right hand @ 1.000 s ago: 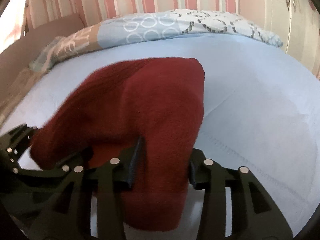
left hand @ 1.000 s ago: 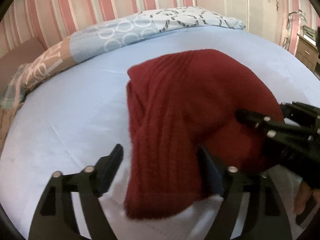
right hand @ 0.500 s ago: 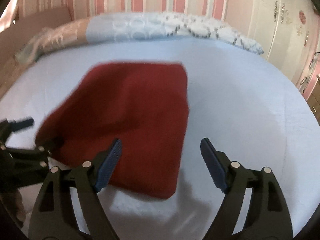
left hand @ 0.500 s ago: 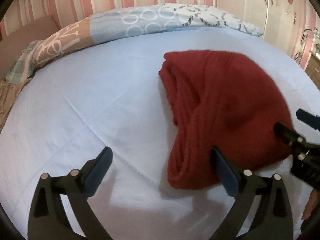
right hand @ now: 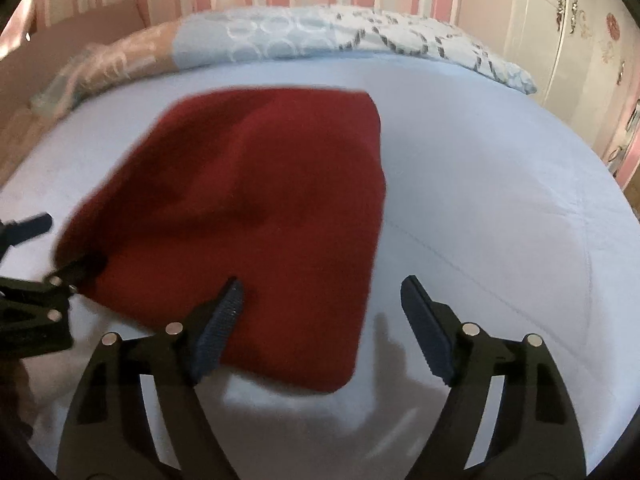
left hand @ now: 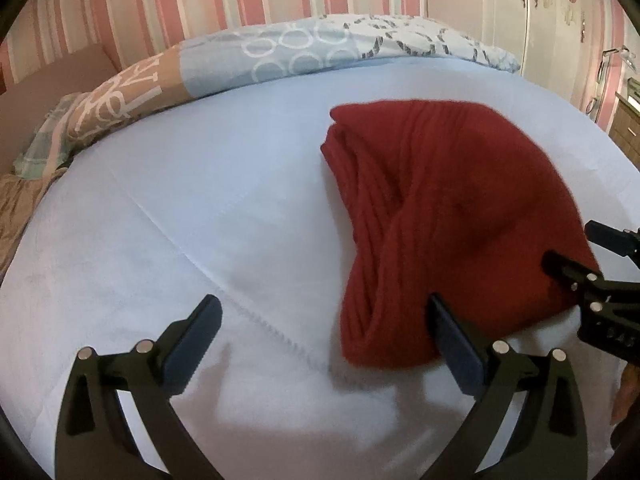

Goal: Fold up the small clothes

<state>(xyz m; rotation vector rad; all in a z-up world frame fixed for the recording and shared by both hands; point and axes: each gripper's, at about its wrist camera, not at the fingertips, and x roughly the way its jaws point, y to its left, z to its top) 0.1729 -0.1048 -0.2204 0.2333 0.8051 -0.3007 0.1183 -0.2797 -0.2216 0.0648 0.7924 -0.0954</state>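
A dark red knitted garment (left hand: 448,200) lies folded on the pale blue bed sheet (left hand: 200,220). My left gripper (left hand: 322,312) stands at its near left corner, jaws opening wide. The pads do not press on the cloth, and its right finger (left hand: 452,344) is just in front of the folded edge. In the right wrist view the garment (right hand: 248,200) is blurred. My right gripper (right hand: 322,284) hovers over its near right corner, jaws opening, with cloth below the gap but not pinched. Each gripper shows at the edge of the other's view.
Patterned pillows and a duvet (left hand: 320,48) line the far side of the bed, under a pink striped wall. A white wardrobe (right hand: 560,40) and a wooden drawer unit (left hand: 624,128) stand to the right. A hand (left hand: 624,392) shows at the right edge.
Both grippers have let go of the red garment and drawn back from it. Their jaws have spread wide. The garment has dropped flat onto the sheet.
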